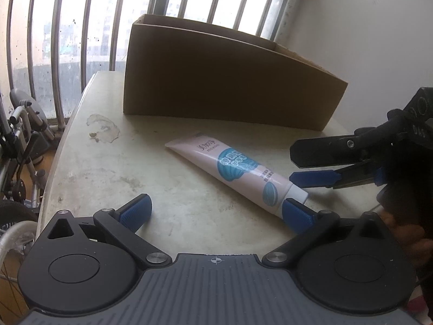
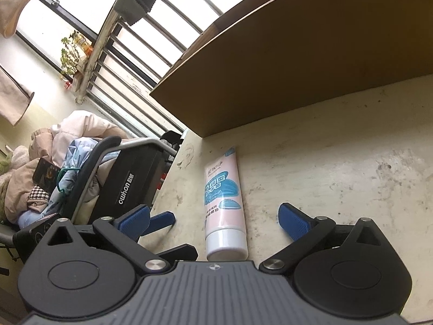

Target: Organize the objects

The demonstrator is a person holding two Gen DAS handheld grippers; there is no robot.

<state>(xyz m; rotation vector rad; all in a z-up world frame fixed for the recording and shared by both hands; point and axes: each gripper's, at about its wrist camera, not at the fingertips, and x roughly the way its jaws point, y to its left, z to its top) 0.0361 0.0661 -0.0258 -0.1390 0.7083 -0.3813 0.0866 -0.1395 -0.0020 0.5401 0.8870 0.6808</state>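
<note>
Tube [image 2: 224, 203] lay flat on the table [image 2: 338, 168], near the box [image 2: 297, 54], between your right gripper's [image 2: 213, 218] spread fingers; your left gripper [image 1: 216, 211] was spread too. It looked light, soft, slippery: grip mid-body.

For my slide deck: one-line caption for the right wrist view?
Open right gripper straddles a pink-and-blue tube lying before a brown cardboard box.
</note>
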